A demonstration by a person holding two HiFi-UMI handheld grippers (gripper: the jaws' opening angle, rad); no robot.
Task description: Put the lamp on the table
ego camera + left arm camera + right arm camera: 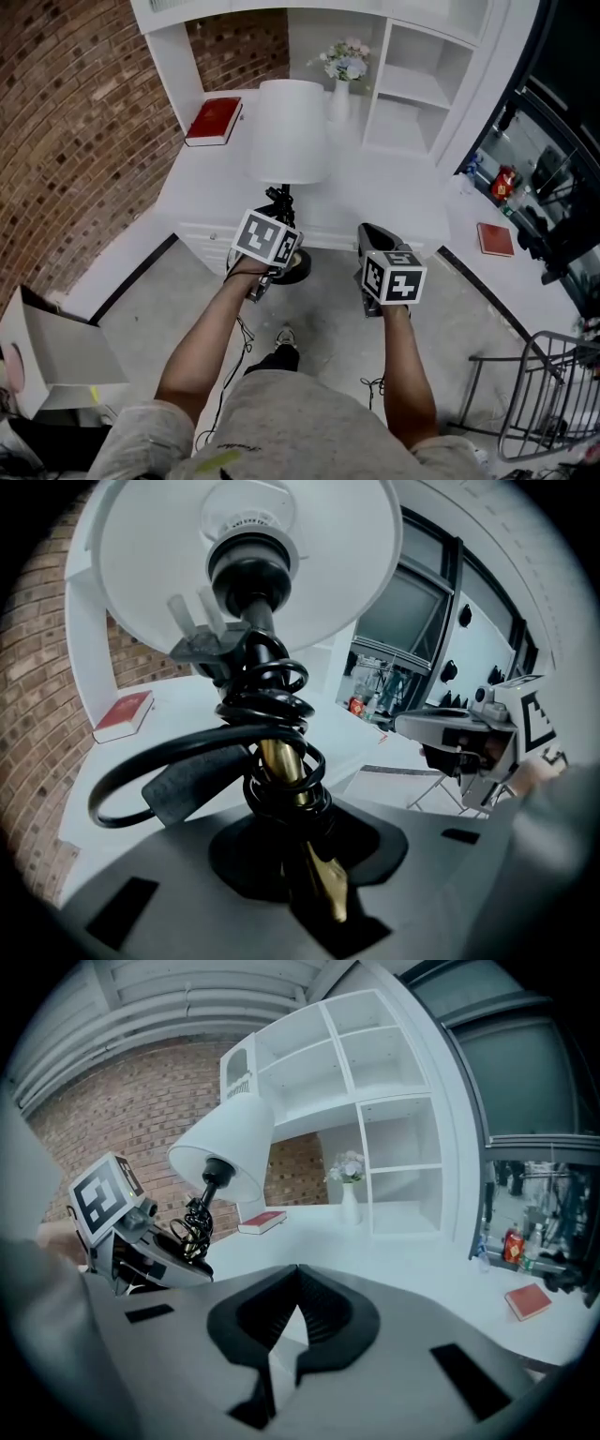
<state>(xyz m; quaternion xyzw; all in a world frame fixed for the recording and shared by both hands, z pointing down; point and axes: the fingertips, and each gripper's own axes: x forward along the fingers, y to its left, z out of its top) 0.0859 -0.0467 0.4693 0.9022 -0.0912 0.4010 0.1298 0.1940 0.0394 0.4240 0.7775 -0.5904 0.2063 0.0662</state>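
1. Lamp (289, 131) — white shade, black cord (272, 682) coiled round its stem (281, 771); held in the air at the worktop's (394, 187) front edge.
2. Left gripper (298, 855) — clamped on the stem.
3. Right gripper (298, 1279) — jaws together, empty.

The lamp (289, 131) stands upright at the centre of the head view, off the table. It has a plain white cone shade (309, 564), a slim brass stem (281, 766) with a black cord (239, 747) coiled round it, and a round black base (298, 270) hanging just in front of the table's near edge. The left gripper (314, 874) clamps the stem low down. The table (394, 192) is a white top built into the corner, filling the upper middle of the frame.
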